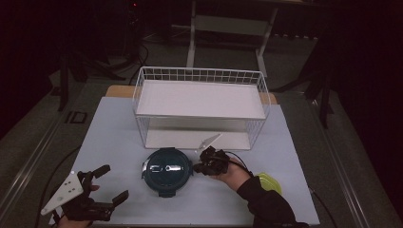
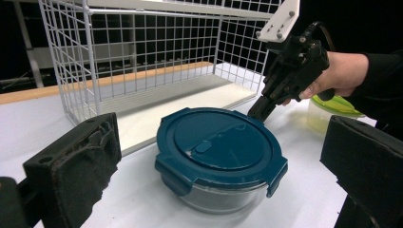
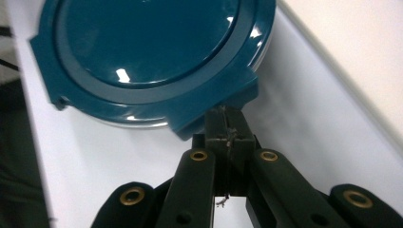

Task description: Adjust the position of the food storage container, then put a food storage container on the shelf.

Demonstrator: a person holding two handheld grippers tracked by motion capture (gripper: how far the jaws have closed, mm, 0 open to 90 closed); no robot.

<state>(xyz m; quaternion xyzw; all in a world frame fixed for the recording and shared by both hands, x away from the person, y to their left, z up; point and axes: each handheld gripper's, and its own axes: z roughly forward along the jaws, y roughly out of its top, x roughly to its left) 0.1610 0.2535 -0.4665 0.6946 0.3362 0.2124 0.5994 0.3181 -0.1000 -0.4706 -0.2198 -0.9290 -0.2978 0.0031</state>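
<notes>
A round glass container with a dark teal clip lid (image 1: 166,172) stands on the white table in front of the wire rack. My right gripper (image 1: 196,167) is at its right rim, held by a hand in a dark sleeve. Its jaws are shut, pad against pad, and the tips (image 3: 227,124) touch the lid's side latch tab (image 3: 214,107); nothing shows between the pads. My left gripper (image 1: 114,182) rests open at the table's near left corner, a short way from the container (image 2: 221,152), which lies between its wide-spread jaws in the left gripper view. The right gripper (image 2: 263,107) shows there too.
A white wire rack (image 1: 199,107) with an upper shelf and a lower board stands behind the container. A small tub with a yellow-green lid (image 1: 270,183) sits behind the right hand. The table's front edge runs just below both hands. Dark floor surrounds the table.
</notes>
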